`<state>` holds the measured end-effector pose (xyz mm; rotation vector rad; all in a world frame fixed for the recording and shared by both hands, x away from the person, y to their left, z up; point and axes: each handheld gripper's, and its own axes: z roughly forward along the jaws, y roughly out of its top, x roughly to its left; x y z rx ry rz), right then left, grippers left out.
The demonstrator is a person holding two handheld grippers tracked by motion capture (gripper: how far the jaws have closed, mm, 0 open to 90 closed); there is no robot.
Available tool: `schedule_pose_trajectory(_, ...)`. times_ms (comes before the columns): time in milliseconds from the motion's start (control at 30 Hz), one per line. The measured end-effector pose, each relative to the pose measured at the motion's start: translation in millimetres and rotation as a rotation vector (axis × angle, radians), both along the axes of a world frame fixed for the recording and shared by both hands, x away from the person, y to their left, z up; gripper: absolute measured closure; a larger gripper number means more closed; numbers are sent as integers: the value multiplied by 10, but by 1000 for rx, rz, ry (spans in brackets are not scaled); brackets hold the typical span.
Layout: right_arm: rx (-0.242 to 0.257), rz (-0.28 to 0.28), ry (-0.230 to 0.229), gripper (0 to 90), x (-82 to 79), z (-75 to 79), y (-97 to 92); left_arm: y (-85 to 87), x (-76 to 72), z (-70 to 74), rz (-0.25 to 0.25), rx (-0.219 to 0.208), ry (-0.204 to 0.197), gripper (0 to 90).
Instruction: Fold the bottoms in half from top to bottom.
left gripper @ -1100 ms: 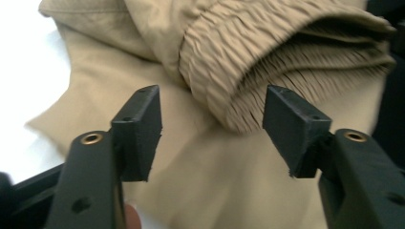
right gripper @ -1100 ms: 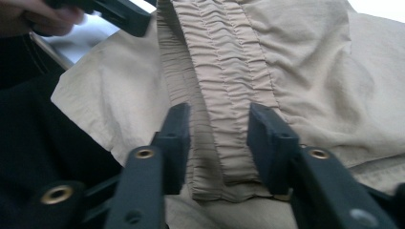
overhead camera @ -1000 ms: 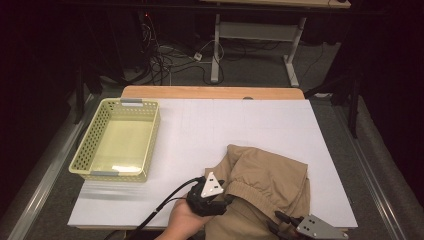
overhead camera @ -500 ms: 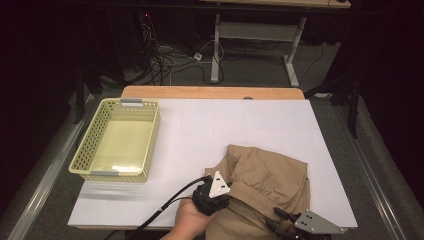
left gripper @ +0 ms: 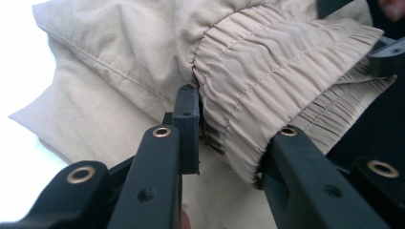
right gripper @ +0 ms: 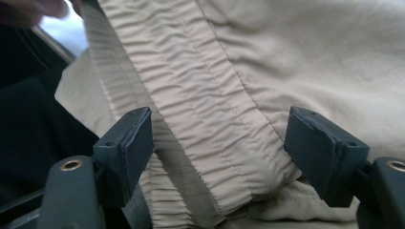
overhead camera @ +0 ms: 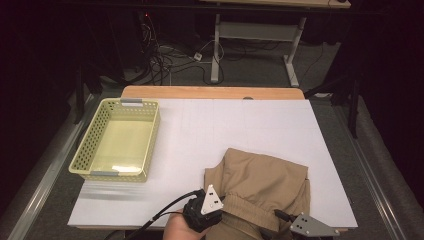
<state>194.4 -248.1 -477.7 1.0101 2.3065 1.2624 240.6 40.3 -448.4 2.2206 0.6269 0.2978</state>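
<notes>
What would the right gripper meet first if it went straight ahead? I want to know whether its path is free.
Probably the elastic waistband of the tan trousers: it lies between the right gripper's open fingers, which have just been opening.

Empty yellow perforated basket [overhead camera: 117,145] at the left of the white table [overhead camera: 260,130], cables [overhead camera: 165,55] on the floor beyond.
</notes>
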Motion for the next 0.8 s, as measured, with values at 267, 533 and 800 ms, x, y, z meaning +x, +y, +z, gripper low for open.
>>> schedule_pose_trajectory(267,-12,26,6,284,-105,-40,-12,102,-163,-158,-9,-37,8,709)
schedule_pose_trajectory(533,19,30,13,258,-156,-3,-36,167,-131,-198,-38,-66,54,514)
schedule_pose_trajectory(800,77,18,-55,242,-235,209,-90,382,-139,-50,-65,-169,28,362)
